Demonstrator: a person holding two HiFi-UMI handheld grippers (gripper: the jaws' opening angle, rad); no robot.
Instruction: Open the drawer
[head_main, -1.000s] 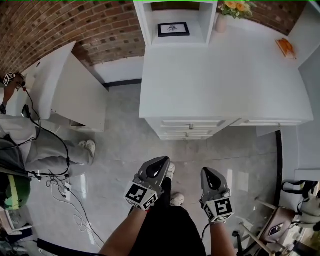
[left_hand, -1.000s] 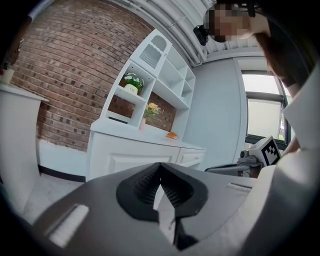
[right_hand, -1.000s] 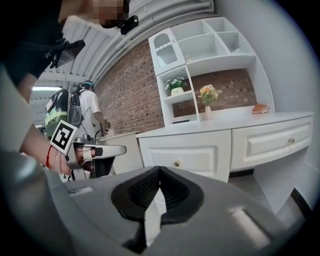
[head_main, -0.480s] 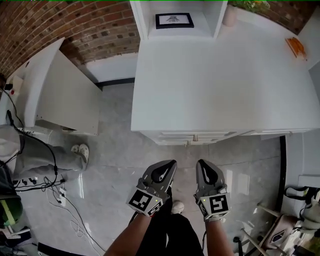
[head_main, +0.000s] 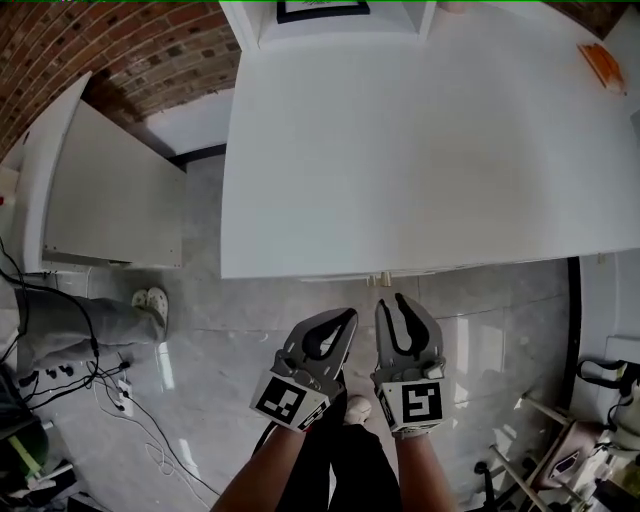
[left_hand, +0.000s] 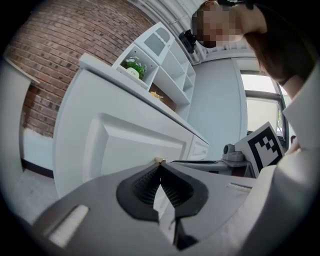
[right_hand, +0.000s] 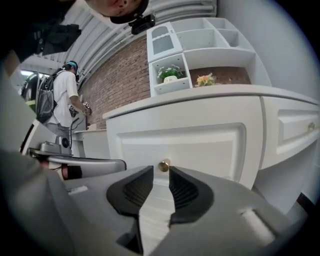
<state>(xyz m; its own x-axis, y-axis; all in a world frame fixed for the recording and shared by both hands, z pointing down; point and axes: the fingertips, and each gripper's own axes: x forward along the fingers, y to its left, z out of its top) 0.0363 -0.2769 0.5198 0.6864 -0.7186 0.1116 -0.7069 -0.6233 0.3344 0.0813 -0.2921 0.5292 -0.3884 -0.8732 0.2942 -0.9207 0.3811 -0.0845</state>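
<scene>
Now the right gripper (right_hand: 160, 173) has its jaws apart, and they have just been opening. The small brass knob (right_hand: 163, 165) of the drawer (right_hand: 200, 142) shows in the gap right at the fingertips, but the pads do not press on it, so this gripper holds nothing. The drawer front is a white framed panel, and it sits flush in the cabinet under the white countertop (head_main: 420, 150) (closed, as far as the right gripper view shows).

The left gripper (left_hand: 159, 164) has its jaws together, the tips meeting, with nothing held between them. Just above its tips a little knob peeps out, and behind it is the same white drawer front, seen at an angle.

From the head view the two grippers are side by side below the edge of the countertop, the left one (head_main: 346, 316) just beside the right one (head_main: 394, 303). The countertop overhangs and hides most of the drawer from above; only the knob (head_main: 383, 280) shows under its edge.

Around them, the floor is grey tile with cables (head_main: 120, 390) lying at the left. A second person (head_main: 90, 318) stands there near a white side cabinet (head_main: 110, 190), and a brick wall (head_main: 100, 50) runs behind. On the far side of the countertop are a framed picture (head_main: 322, 9) and an orange object (head_main: 605, 62). In the right gripper view a white shelf unit (right_hand: 200, 40) holds a green plant (right_hand: 170, 74) and flowers (right_hand: 206, 79).
</scene>
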